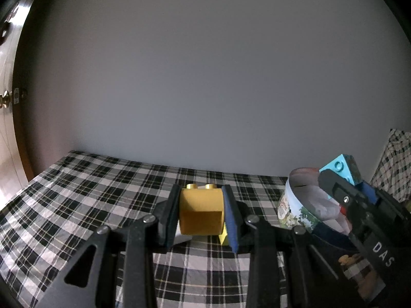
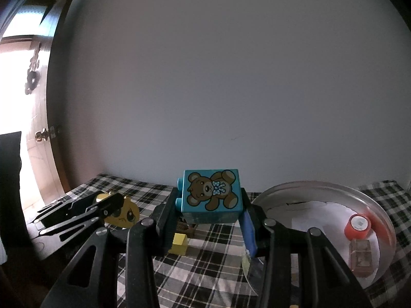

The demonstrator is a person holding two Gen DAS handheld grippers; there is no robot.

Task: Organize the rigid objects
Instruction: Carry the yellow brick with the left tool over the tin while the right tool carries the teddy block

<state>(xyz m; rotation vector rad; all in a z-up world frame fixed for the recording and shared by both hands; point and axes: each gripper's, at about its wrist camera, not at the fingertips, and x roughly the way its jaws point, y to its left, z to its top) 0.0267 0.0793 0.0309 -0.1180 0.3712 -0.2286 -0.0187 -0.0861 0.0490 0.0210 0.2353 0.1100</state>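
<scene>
Both grippers are clamped on toy blocks above the checked tablecloth (image 1: 77, 205). Seen from its own wrist camera, the left gripper (image 1: 201, 211) has its two pads pressed against the sides of a yellow block (image 1: 200, 213), studs pointing up, lifted clear of the cloth. Seen from the right wrist, the right gripper (image 2: 212, 217) has its jaws narrowed onto a teal block (image 2: 212, 196) with a teddy bear printed on the face towards the camera and studs sticking out to the left; this block also hangs clear of the cloth.

Taking the round tin (image 2: 372, 205) as the landmark: it stands on the cloth to the right of the teal block, open at the top, its rim just beside the right gripper's right finger. Inside it lie one red cylinder (image 2: 358, 227) and one clear cube (image 2: 361, 256), the cube nearer the camera. From the left wrist, the tin (image 1: 295, 202) shows its picture-printed wall, with the teal block (image 1: 341, 169) held above its rim by the right gripper (image 1: 359, 195). The yellow block is well to the left of the tin, with bare cloth between them.

On the cloth left of the tin, beneath the teal block, sits one small pale-yellow block (image 2: 179, 243), and behind it something dark and brown that is too hidden to name. The left gripper (image 2: 117, 209) enters there from the left.

Past the tin the cloth runs to a plain wall (image 1: 205, 77); its left edge drops off before a door (image 2: 38, 141). The cloth to the left of the yellow block is open.

Count: two grippers, four blocks, one cylinder, one tin.
</scene>
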